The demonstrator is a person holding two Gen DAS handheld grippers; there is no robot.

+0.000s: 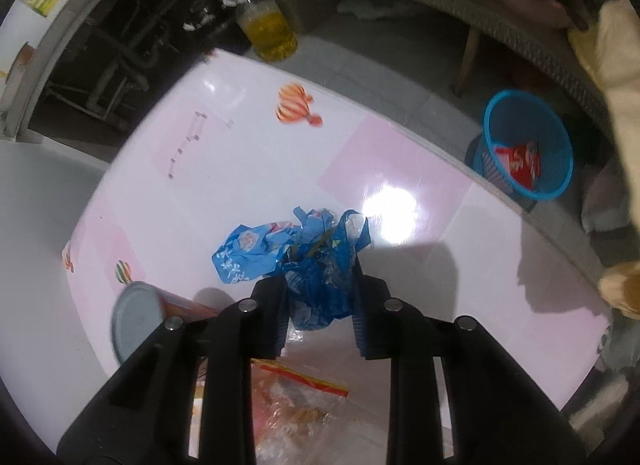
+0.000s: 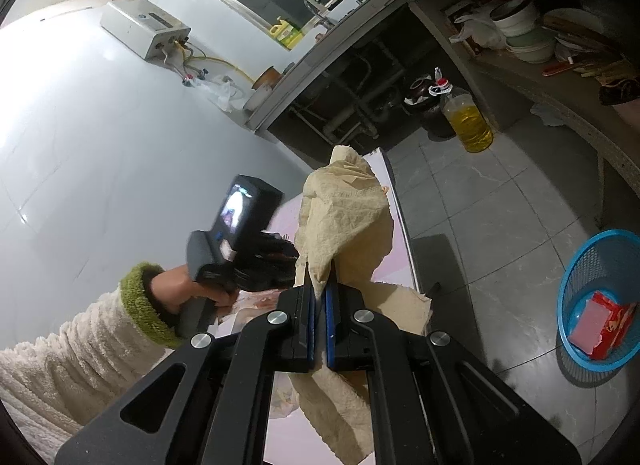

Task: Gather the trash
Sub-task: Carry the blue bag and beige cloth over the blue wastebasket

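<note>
My left gripper is shut on a crumpled blue plastic bag, held just above the pink table. My right gripper is shut on a crumpled beige paper towel, held up above the table's right edge. The blue mesh trash basket stands on the floor past the table's far edge with a red packet inside; it also shows in the right wrist view. A can with a grey lid lies on the table at lower left. A clear wrapper with a red-yellow strip lies under the left gripper.
A big bottle of yellow oil stands on the tiled floor beyond the table, also in the right wrist view. A stone counter with bowls runs along the right. The person's left hand and its gripper are left of the towel.
</note>
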